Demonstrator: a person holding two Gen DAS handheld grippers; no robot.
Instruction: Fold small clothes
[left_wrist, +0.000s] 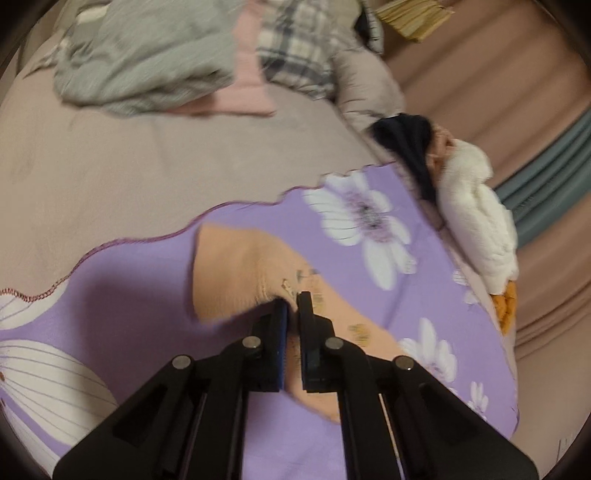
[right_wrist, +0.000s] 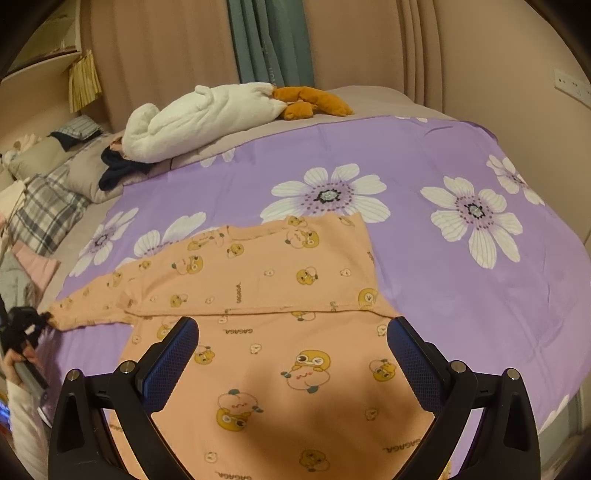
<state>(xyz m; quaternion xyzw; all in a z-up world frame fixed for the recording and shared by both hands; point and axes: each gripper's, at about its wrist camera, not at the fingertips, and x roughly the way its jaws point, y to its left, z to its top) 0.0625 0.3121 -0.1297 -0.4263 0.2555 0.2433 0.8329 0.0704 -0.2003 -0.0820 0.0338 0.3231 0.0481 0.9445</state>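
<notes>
An orange long-sleeved child's top (right_wrist: 258, 273) printed with yellow cartoon ducks lies on a purple floral sheet (right_wrist: 424, 166), its lower part folded up across the chest. One sleeve (right_wrist: 92, 299) stretches out to the left. My left gripper (left_wrist: 293, 301) is shut on that sleeve's fabric (left_wrist: 236, 273), pinched between the blue pads. In the right wrist view the left gripper (right_wrist: 40, 319) holds the cuff at the far left. My right gripper (right_wrist: 291, 325) hovers open above the top's body with nothing between its fingers.
A white plush duck (right_wrist: 199, 118) with orange feet lies at the far side of the bed. A dark garment (right_wrist: 118, 170), plaid cloth (right_wrist: 44, 214) and a grey clothes pile (left_wrist: 147, 62) sit at the left. Curtains (right_wrist: 269, 40) hang behind.
</notes>
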